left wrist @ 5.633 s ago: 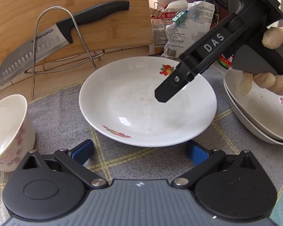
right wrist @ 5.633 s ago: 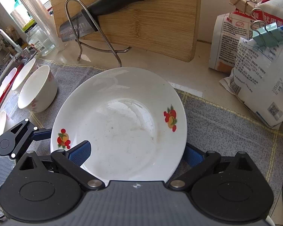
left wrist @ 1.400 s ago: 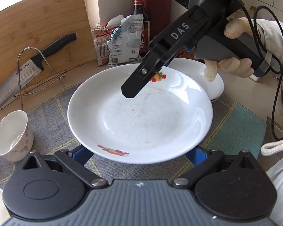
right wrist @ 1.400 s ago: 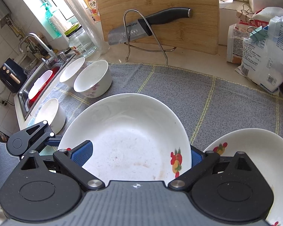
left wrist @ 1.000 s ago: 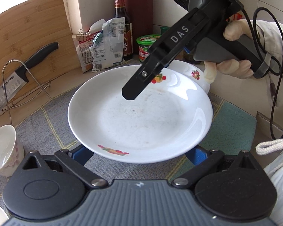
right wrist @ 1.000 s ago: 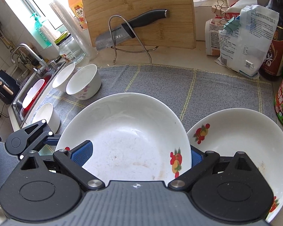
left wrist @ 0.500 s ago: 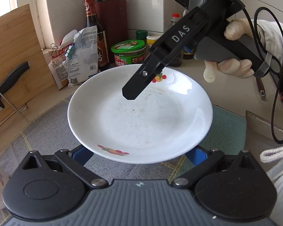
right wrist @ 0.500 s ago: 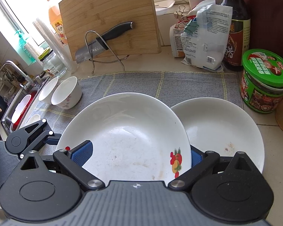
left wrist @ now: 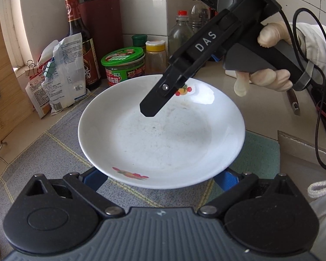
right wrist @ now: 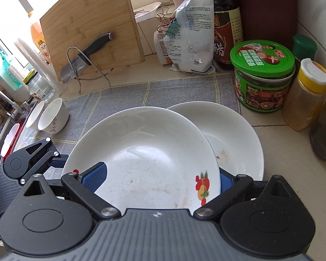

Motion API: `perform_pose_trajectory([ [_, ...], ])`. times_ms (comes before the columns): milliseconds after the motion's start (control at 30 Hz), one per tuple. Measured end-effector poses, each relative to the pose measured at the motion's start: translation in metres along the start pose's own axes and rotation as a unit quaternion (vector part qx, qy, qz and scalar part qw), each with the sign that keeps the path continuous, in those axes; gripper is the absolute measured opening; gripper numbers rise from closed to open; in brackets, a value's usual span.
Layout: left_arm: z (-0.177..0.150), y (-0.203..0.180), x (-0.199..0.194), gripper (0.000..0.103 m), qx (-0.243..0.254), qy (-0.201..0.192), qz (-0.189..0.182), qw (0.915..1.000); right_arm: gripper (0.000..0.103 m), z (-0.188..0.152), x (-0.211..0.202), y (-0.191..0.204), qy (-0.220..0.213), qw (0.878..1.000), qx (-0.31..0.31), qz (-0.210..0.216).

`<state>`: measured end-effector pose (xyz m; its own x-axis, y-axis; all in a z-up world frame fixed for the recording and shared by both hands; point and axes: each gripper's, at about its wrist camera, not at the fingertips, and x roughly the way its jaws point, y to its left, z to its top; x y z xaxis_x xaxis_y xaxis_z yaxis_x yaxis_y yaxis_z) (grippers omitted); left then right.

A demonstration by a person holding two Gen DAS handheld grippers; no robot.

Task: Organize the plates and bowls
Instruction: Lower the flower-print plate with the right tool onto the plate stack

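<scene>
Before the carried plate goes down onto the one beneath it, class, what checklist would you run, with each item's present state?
1. Right gripper grips the carried plate: ok, one finger over the rim, one under.
2. Left gripper supports it: cannot tell; jaws open, pads below the near rim.
3. Carried plate centred over the lower plate: not ok, the lower one shows to the right.
4. Lower plate free of objects: ok, only smudges.
5. Green-lidded jar clear of the lower plate: ok, standing apart.
</scene>
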<state>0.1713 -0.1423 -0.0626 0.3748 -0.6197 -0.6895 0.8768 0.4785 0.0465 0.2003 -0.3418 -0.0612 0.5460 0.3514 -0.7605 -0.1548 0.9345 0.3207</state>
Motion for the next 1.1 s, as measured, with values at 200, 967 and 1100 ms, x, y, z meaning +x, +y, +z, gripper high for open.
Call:
perform_pose_trajectory([
  [200,0.004,0.003,0.009,0.101,-0.001,0.005,-0.006,1.0000,0.102,-0.001,0.004,-0.012,0.004,1.000,0.010,-0.005],
  [967,0.008,0.014,0.026,0.101,-0.007,0.016,-0.012,0.9998,0.102,0.002,0.019,-0.024,0.018,1.000,0.017,-0.017],
  [1100,0.008,0.014,0.028,0.101,-0.005,0.016,-0.013,0.9998,0.102,0.002,0.021,-0.025,0.022,0.999,0.017,-0.024],
])
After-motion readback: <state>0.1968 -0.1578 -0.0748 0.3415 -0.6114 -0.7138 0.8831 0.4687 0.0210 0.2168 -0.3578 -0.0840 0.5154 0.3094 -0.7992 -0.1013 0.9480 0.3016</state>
